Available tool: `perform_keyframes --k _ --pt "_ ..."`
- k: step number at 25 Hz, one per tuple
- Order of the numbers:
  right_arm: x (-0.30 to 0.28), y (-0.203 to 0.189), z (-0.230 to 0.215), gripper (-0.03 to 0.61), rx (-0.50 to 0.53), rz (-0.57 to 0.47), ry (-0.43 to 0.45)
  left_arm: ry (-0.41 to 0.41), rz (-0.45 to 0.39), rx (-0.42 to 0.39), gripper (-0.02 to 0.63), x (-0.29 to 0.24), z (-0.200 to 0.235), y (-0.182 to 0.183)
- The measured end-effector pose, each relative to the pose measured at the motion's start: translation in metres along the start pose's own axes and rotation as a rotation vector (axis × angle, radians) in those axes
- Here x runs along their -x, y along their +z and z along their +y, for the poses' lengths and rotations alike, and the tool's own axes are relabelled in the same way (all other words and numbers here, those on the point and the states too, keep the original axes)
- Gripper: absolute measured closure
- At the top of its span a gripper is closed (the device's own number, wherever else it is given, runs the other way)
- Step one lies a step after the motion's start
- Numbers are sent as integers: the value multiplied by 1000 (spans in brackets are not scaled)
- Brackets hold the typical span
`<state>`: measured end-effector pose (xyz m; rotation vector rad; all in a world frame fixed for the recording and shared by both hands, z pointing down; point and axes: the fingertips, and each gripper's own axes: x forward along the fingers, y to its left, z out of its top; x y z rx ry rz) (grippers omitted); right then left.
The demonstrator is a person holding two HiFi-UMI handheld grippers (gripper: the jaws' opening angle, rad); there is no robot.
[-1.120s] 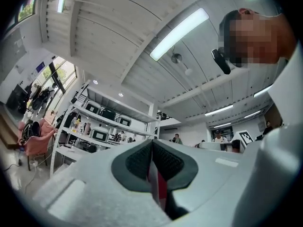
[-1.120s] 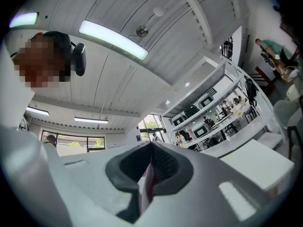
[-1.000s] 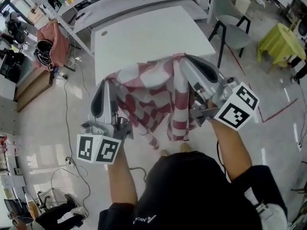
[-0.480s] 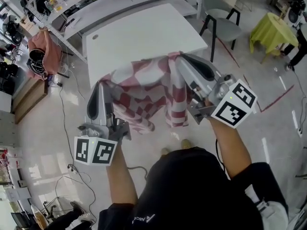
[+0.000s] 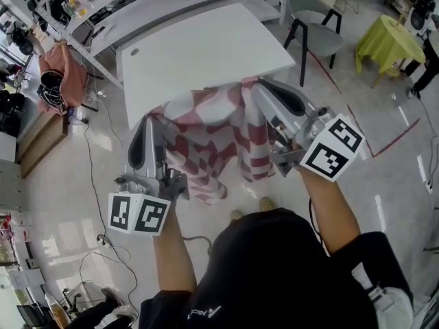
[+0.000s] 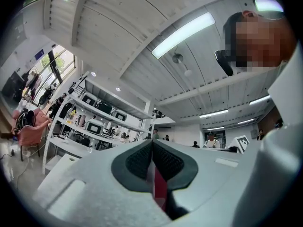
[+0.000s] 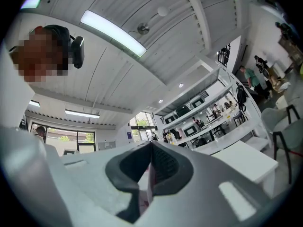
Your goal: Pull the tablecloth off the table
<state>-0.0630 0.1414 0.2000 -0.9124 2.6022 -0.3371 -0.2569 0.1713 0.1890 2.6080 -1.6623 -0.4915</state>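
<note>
The red-and-white checked tablecloth (image 5: 206, 142) hangs in the air between my two grippers, wholly off the white table (image 5: 199, 46), which stands bare beyond it. My left gripper (image 5: 152, 119) is shut on the cloth's left corner, and my right gripper (image 5: 254, 86) is shut on its right edge. In the left gripper view a red strip of cloth (image 6: 159, 191) is pinched between the closed pads of the left gripper (image 6: 152, 148). The right gripper view shows the right gripper (image 7: 150, 150) pointing slightly upward toward the ceiling, with pale cloth (image 7: 144, 194) clamped in it. The cloth's folds droop toward the floor.
A grey chair (image 5: 319, 36) stands right of the table, with a small table under a yellow-green cover (image 5: 387, 43) farther right. Shelving (image 5: 89, 9) runs behind the table. A pink cloth (image 5: 60, 70) and cables (image 5: 96, 149) lie at the left on the floor.
Both grippers stay shut on the cloth and hold about the same place. The hanging folds have swayed, with the lower left fold now drooping a little lower than half a second ago.
</note>
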Motion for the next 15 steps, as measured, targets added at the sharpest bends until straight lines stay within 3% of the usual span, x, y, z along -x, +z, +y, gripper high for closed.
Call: perform_keyframes --k 15 --pt "4 3 5 572 4 1 20 4 -9 -3 603 5 -6 3"
